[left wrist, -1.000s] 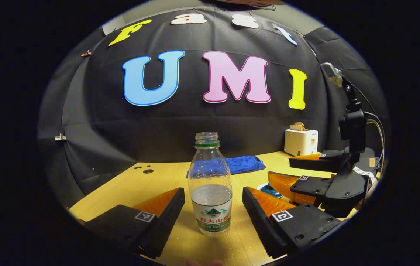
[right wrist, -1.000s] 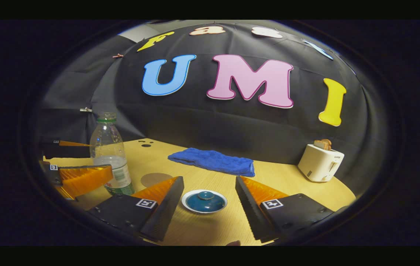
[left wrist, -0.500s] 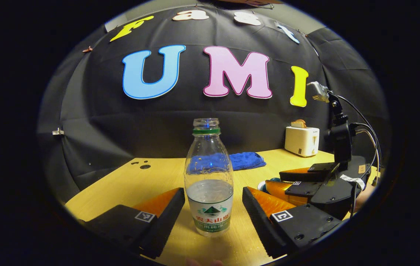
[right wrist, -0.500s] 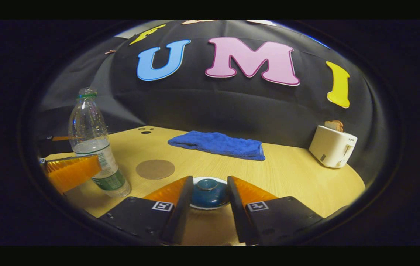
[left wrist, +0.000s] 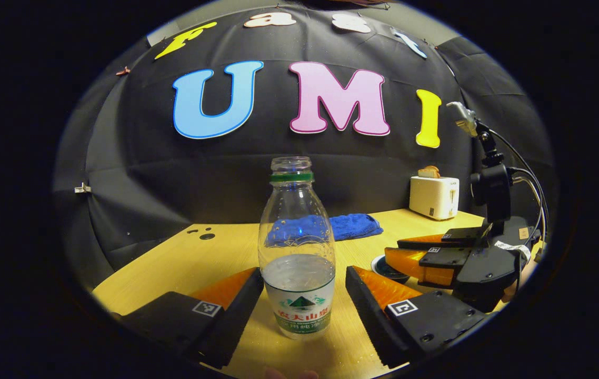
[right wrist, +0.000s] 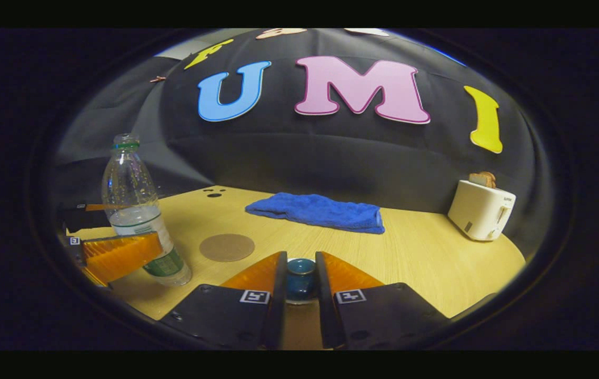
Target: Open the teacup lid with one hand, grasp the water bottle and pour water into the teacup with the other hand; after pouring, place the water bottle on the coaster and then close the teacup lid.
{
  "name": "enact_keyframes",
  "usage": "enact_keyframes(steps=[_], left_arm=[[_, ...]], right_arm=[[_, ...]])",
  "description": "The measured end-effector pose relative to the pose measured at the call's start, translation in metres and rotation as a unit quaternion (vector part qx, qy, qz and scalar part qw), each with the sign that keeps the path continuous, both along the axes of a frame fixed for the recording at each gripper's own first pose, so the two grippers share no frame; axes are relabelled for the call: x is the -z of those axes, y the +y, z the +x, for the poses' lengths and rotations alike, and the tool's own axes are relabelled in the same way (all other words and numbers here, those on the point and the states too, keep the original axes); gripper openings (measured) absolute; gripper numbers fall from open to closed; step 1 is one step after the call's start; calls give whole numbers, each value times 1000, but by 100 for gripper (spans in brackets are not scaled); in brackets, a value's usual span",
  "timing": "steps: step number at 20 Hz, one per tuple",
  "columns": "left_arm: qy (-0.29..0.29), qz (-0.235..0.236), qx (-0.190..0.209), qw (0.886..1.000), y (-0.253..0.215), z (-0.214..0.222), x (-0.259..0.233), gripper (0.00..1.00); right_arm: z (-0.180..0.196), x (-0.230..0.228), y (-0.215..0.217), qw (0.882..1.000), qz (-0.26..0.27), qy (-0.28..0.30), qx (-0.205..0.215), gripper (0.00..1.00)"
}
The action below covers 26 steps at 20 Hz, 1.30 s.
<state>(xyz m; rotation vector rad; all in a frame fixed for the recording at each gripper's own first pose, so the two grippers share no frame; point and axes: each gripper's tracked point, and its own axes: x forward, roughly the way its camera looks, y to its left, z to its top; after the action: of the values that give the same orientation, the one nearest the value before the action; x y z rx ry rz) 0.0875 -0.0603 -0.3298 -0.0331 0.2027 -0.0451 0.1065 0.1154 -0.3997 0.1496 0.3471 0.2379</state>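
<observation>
Since a second ago my right gripper (right wrist: 299, 276) has narrowed onto the teacup lid (right wrist: 300, 267), and the water bottle (left wrist: 297, 247) has drawn closer between my left fingers.

Left gripper view: the left gripper (left wrist: 303, 295) stands wide, fingers flanking the bottle without clear contact. A lopsided close could tip it, uncapped.

Right gripper view: the fingers look clamped on the lid's knob; a shallow hold may slip. The coaster (right wrist: 227, 247) lies just beyond.

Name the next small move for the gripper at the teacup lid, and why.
Probably lift straight up: the right gripper has its fingers closed against the lid's knob, and the lid appears still seated. The left gripper is open around the water bottle, so pouring waits on the cup being uncovered.
</observation>
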Motion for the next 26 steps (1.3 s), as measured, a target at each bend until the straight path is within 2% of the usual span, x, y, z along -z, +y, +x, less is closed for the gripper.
enact_keyframes(steps=[5, 6, 8, 9, 10, 11, 12, 13, 14, 15, 16, 19, 20, 21, 22, 23, 25, 26], left_arm=[[7, 2, -4, 1000, -1, 4, 7, 98], [10, 2, -7, 1000, 1, 6, 10, 99], [19, 0, -13, 1000, 3, 7, 18, 99], [23, -2, -16, 1000, 4, 7, 19, 99], [27, -3, -19, 999, 5, 8, 23, 99], [29, -2, -22, 999, 7, 9, 23, 98], [29, -1, -21, 999, 7, 8, 24, 97], [30, 3, -26, 999, 7, 8, 22, 92], [32, 9, -28, 999, 8, 10, 24, 75], [34, 19, -30, 999, 9, 10, 23, 79], [36, 33, -33, 998, 10, 10, 22, 79], [31, 99, -38, 994, 17, 12, 13, 78], [35, 133, -40, 990, 21, 14, 12, 77], [44, 187, -41, 980, 29, 17, 11, 77], [51, 249, -40, 966, 34, 20, 9, 82], [51, 294, -36, 954, 35, 24, 7, 77], [45, 364, -21, 930, 32, 32, 3, 77], [48, 414, -2, 909, 26, 37, 7, 76]], right_arm=[[-3, -22, -14, 1000, -2, -25, 13, 30], [-4, -30, -21, 999, -4, -35, 19, 35], [-7, -41, -35, 998, -9, -48, 30, 30], [-10, -44, -44, 998, -12, -49, 35, 35], [-12, -46, -52, 998, -18, -50, 42, 35], [-15, -47, -63, 997, -23, -51, 50, 30], [-19, -47, -73, 997, -30, -50, 57, 35], [-22, -47, -83, 996, -37, -49, 63, 35], [-25, -46, -92, 996, -44, -47, 68, 30], [-28, -45, -101, 995, -52, -46, 71, 35], [-31, -44, -108, 995, -57, -45, 74, 30], [-39, -39, -125, 995, -51, -37, 82, 26], [-42, -38, -130, 995, -47, -34, 85, 26], [-44, -37, -134, 995, -45, -32, 88, 28], [-48, -37, -139, 994, -44, -32, 90, 30], [-50, -36, -143, 994, -45, -33, 90, 35], [-54, -33, -149, 995, -46, -32, 88, 26], [-57, -31, -156, 995, -48, -32, 86, 27]])
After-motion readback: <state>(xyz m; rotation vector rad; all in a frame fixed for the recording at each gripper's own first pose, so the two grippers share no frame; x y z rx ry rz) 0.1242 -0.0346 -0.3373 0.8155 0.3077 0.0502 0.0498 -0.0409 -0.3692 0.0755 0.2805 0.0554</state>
